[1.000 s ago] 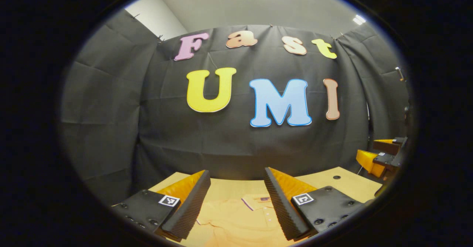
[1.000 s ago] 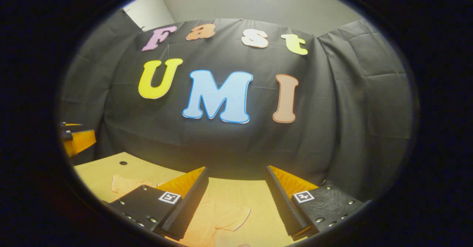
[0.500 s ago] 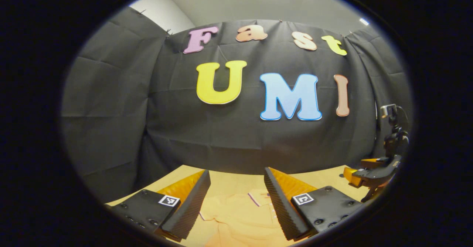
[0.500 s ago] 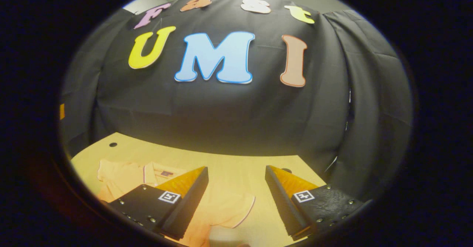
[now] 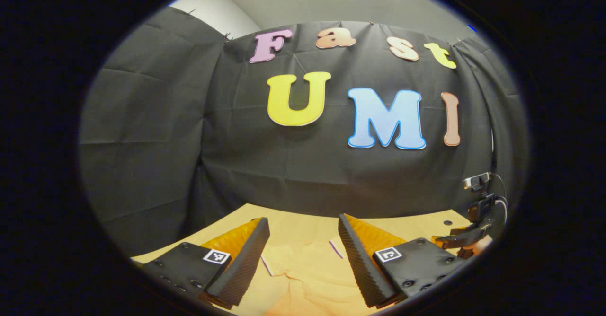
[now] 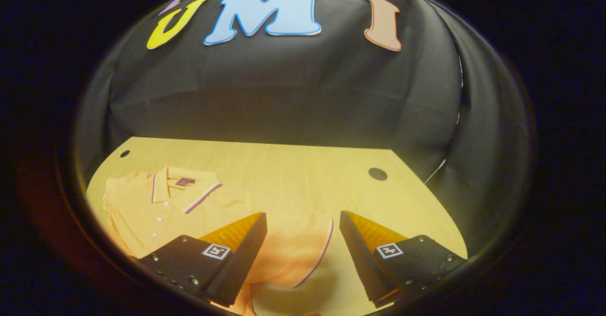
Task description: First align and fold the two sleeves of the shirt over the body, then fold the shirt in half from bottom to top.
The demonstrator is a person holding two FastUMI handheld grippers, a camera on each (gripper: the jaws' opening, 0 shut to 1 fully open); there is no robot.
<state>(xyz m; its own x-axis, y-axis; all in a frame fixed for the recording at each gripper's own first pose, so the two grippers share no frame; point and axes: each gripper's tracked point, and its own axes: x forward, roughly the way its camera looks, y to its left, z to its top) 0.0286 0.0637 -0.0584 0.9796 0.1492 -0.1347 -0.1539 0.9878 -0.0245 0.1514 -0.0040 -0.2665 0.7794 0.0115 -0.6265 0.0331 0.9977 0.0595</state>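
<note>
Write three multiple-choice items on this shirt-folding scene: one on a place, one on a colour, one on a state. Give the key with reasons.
1. Where does the orange short-sleeved polo shirt lie?
A. flat on the light wooden table
B. hung on the wall
C. on the floor

2. What colour is the shirt's collar trim?
A. green
B. purple and white
C. black

3. How do the right gripper and left gripper stand?
A. both shut on a sleeve
B. one shut, one open
C. both open, holding nothing

Key: 1 A, the shirt is spread on the tabletop. 2 B, a purple-and-white stripe edges the collar. 3 C, each view shows fingers wide apart, with the shirt sleeve unpinched below the right gripper.
</note>
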